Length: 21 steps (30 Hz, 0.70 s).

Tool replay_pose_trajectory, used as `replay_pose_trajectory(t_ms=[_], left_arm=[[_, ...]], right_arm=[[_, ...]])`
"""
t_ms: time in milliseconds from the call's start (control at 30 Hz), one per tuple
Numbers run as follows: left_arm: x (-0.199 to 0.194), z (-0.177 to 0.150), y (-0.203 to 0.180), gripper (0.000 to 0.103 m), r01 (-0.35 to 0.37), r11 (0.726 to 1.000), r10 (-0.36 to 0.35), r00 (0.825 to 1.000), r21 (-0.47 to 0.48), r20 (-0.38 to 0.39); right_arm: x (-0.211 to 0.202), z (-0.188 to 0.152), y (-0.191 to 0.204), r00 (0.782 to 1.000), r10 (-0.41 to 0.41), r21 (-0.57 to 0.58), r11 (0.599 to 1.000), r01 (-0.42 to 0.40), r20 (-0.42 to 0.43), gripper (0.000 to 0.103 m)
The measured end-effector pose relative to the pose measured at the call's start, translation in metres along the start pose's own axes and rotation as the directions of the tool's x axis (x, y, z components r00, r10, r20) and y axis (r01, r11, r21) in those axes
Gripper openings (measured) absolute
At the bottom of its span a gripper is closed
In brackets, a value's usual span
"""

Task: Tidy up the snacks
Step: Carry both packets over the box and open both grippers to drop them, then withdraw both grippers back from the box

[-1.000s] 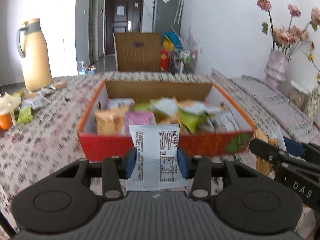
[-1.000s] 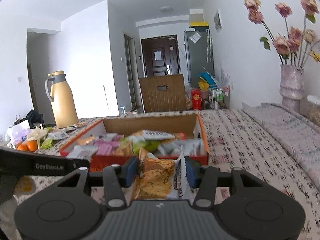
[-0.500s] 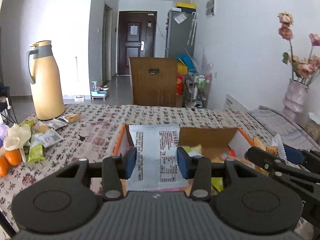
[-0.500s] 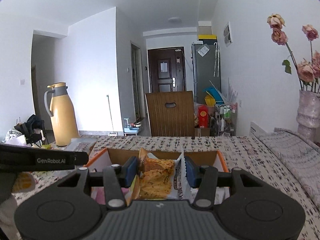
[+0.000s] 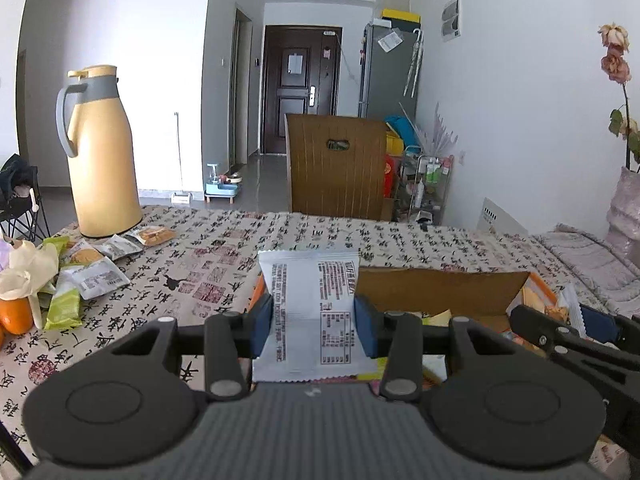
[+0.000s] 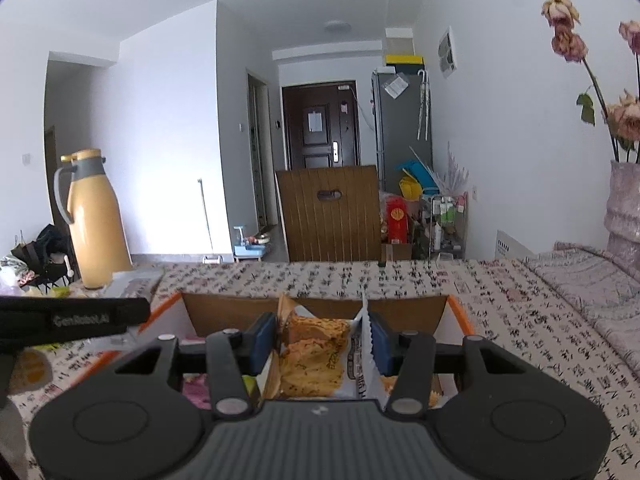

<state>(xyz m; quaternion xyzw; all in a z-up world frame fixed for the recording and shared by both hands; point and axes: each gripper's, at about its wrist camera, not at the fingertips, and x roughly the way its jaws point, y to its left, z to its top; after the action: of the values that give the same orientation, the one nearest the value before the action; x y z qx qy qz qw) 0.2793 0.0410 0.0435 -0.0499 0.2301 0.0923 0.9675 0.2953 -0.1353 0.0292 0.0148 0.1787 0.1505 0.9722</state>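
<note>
My left gripper (image 5: 314, 322) is shut on a white snack packet (image 5: 312, 312) with printed text, held upright above the near left part of the orange snack box (image 5: 440, 290). My right gripper (image 6: 322, 346) is shut on an orange cracker packet (image 6: 312, 354), held over the same box (image 6: 312, 308), which holds several snacks. The right gripper also shows at the right edge of the left wrist view (image 5: 580, 344). Several loose snack packets (image 5: 96, 272) lie on the table at the left.
A tall yellow thermos (image 5: 100, 160) stands at the table's far left, with oranges (image 5: 14, 316) and a pale bag near it. A vase of dried roses (image 6: 624, 200) stands at the right. A wooden chair (image 5: 336, 168) is behind the patterned table (image 5: 224, 248).
Both grippers have risen and tilted up with their packets, from in front of the box to over it. The box now sits low in both views.
</note>
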Motion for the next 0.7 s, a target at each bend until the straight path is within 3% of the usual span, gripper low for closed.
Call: replay_pose_trajectory(t_ms=[100, 133, 200, 267, 333, 433, 700], left_arm=[[0.006, -0.002, 0.006, 0.046, 0.017, 1.0, -0.017, 1.0, -0.018, -0.026], [0.007, -0.002, 0.007, 0.051, 0.018, 1.0, -0.018, 0.999, -0.019, -0.027], [0.004, -0.003, 0.007, 0.063, 0.015, 1.0, -0.016, 1.0, -0.022, -0.019], [0.001, -0.003, 0.01, 0.09, -0.001, 0.999, 0.001, 1.0, -0.034, 0.0], [-0.003, -0.002, 0.013, 0.103, -0.024, 0.998, 0.026, 0.999, -0.056, 0.026], [-0.004, -0.001, 0.016, 0.103, -0.014, 0.997, 0.016, 1.0, -0.071, 0.026], [-0.007, 0.0, 0.016, 0.103, -0.012, 0.996, 0.015, 1.0, -0.083, 0.028]], right_arm=[[0.008, -0.004, -0.004, 0.999, 0.004, 0.013, 1.0, -0.003, -0.036, 0.052], [0.009, -0.005, -0.005, 0.999, 0.003, 0.017, 1.0, -0.002, -0.041, 0.055], [0.008, -0.006, -0.007, 0.999, -0.006, 0.024, 1.0, 0.007, -0.041, 0.061], [0.006, -0.007, -0.01, 0.999, -0.004, 0.039, 0.999, 0.006, -0.037, 0.069], [0.003, -0.007, -0.014, 1.0, 0.001, 0.06, 0.998, 0.001, -0.031, 0.087], [-0.001, -0.007, -0.018, 1.0, -0.001, 0.085, 0.996, 0.003, -0.022, 0.102], [-0.009, -0.003, -0.02, 1.0, 0.004, 0.09, 0.996, -0.003, -0.011, 0.103]])
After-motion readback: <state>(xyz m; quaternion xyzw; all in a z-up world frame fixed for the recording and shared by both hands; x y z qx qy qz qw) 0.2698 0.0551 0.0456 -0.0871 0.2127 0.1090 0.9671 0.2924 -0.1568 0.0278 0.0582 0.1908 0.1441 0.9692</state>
